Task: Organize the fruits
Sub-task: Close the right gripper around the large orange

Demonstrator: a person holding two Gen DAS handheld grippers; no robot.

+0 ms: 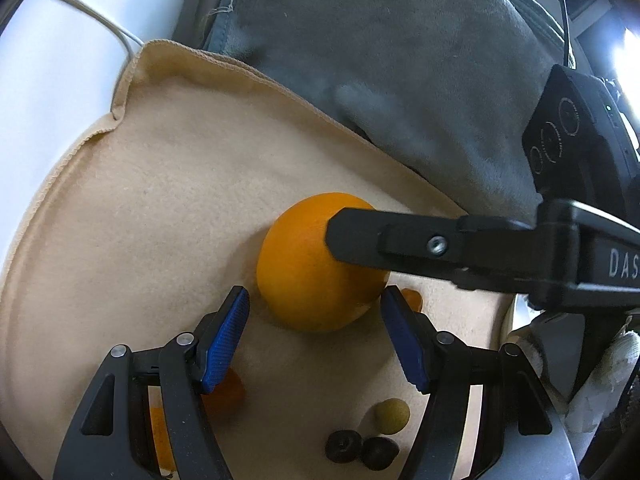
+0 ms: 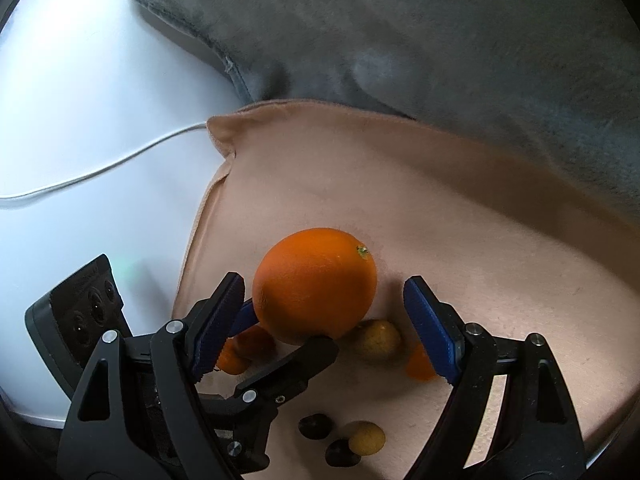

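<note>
A large round orange fruit point(image 1: 316, 268) sits on a beige felt cloth point(image 1: 160, 208), with a grey plush blanket point(image 1: 380, 60) bunched behind it and a white cable point(image 2: 100, 168) lying on the pale surface alongside. The left gripper point(image 1: 316, 336), with blue ribbed pads, hovers just short of the orange with its jaws apart and nothing between them, while the right gripper point(image 2: 324, 312) stands open around the orange, its pads not pressing it. Nearby on the cloth lie two small dark round fruits point(image 1: 362, 448), a small yellow-green fruit point(image 1: 392, 412) and several small orange fruits point(image 2: 248, 348).
</note>
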